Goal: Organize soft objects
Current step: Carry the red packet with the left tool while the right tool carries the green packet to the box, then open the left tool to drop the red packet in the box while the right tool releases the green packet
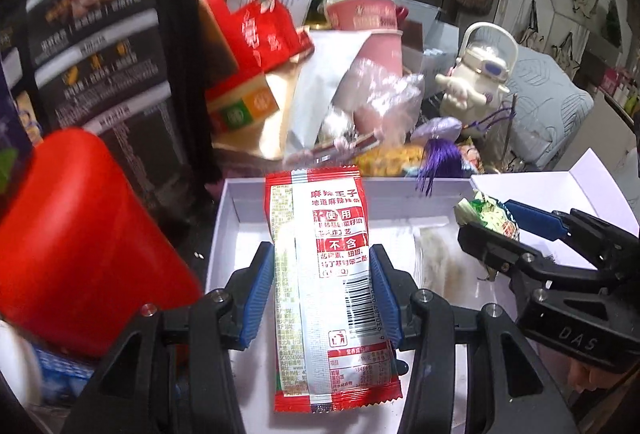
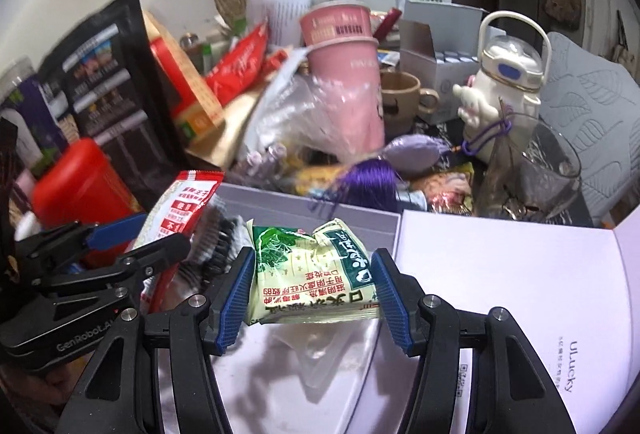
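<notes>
Black linkage arms with ribbed blue pads are seen closest in both wrist views. Between the pads of the left gripper [image 1: 322, 290] a long red and silver foil packet [image 1: 320, 274] is clamped by its sides; it is printed with Chinese text and a barcode, and its crimped upper end is raised over the white box [image 1: 224, 218]. In the right wrist view the same red packet [image 2: 180, 210] is seen at the left, gripped by the left gripper [image 2: 136, 234].

A crumpled, pale green sachet [image 2: 312, 274] is squeezed by its edges between the fingers of the right gripper [image 2: 314, 286] and is held above the box floor [image 2: 280, 374], where its shadow is cast. From the left wrist view the right gripper [image 1: 508, 226] is seen at the right with the green sachet [image 1: 488, 214] caught in it.

Inside the shallow cardboard box a bristly, greyish item [image 2: 216, 242] is seen just beside the sachet; what it is cannot be told. The flat box lid [image 2: 512, 274] lies open to the right, smooth and lightly printed.

Behind the box the desk is crowded: a glossy red plastic tub [image 1: 80, 234], a pink paper cup [image 2: 344, 74], a clear crinkled bag [image 2: 316, 114], a purple tassel [image 2: 368, 178], a cream bottle with a hoop handle [image 2: 504, 74], and a clear glass tumbler [image 2: 532, 170].
</notes>
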